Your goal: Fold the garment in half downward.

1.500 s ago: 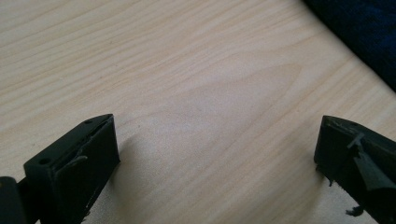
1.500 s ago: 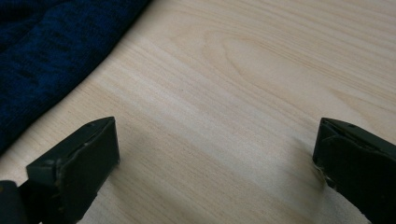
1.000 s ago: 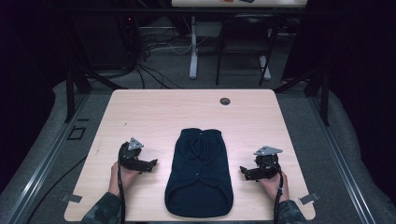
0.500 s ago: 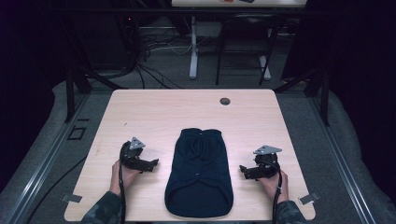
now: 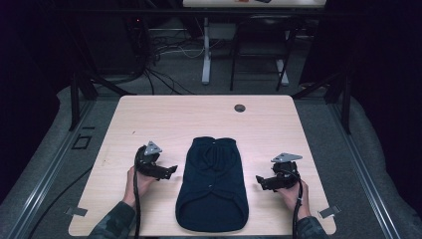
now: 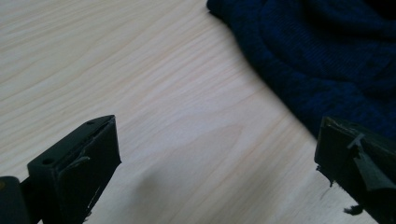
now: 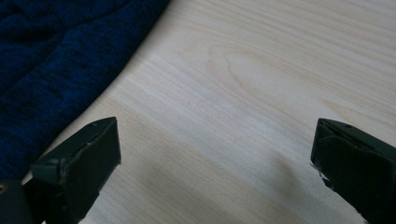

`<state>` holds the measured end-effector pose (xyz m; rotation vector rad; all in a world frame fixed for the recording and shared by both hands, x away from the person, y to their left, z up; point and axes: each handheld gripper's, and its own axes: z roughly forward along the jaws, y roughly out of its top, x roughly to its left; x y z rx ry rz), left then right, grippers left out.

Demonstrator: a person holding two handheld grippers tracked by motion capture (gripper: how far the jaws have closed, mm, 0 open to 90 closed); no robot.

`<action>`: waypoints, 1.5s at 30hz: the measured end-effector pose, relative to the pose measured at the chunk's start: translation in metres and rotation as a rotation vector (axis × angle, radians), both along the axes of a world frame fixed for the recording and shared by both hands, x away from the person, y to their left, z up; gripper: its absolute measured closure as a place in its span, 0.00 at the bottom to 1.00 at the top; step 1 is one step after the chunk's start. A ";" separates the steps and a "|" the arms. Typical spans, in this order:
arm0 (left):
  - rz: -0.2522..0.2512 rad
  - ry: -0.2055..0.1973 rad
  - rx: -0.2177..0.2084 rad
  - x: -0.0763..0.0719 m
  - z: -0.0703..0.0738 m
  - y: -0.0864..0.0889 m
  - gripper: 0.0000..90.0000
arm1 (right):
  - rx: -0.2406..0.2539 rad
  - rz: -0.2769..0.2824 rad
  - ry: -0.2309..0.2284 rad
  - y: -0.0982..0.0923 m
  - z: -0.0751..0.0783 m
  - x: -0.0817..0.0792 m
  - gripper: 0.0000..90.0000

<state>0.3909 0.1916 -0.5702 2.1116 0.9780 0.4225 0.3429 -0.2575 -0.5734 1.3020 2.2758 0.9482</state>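
Note:
A dark navy knitted garment (image 5: 212, 183) lies flat in the middle of the light wooden table (image 5: 199, 119), its wider end toward the near edge. My left gripper (image 5: 170, 172) is held just left of the cloth, jaws wide open, pointing at its edge. In the left gripper view the knit (image 6: 327, 56) spreads across the upper right, beyond the open gripper (image 6: 219, 163). My right gripper (image 5: 260, 180) sits right of the garment, open too, a short gap from the fabric. The right gripper view has the knit (image 7: 60, 60) at the upper left and bare wood between the gripper's (image 7: 215, 163) jaws.
A round cable hole (image 5: 240, 108) sits near the table's far edge. Behind the table are cables on the floor (image 5: 164, 50) and the legs of another desk (image 5: 206, 50). Dark frame posts (image 5: 75, 94) stand at the left and right.
Both grippers have shifted slightly; the left one has edged a little toward the garment. The garment has not moved.

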 end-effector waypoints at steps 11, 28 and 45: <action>-0.031 -0.001 -0.015 0.011 0.013 -0.007 0.00 | 0.020 0.030 -0.027 0.018 0.022 0.008 0.03; -0.103 0.075 -0.034 0.040 0.017 -0.033 0.01 | 0.050 0.136 -0.035 0.057 0.043 0.036 0.04; -0.123 0.154 -0.040 0.080 0.011 -0.074 0.00 | 0.026 0.158 0.053 0.086 0.032 0.085 0.05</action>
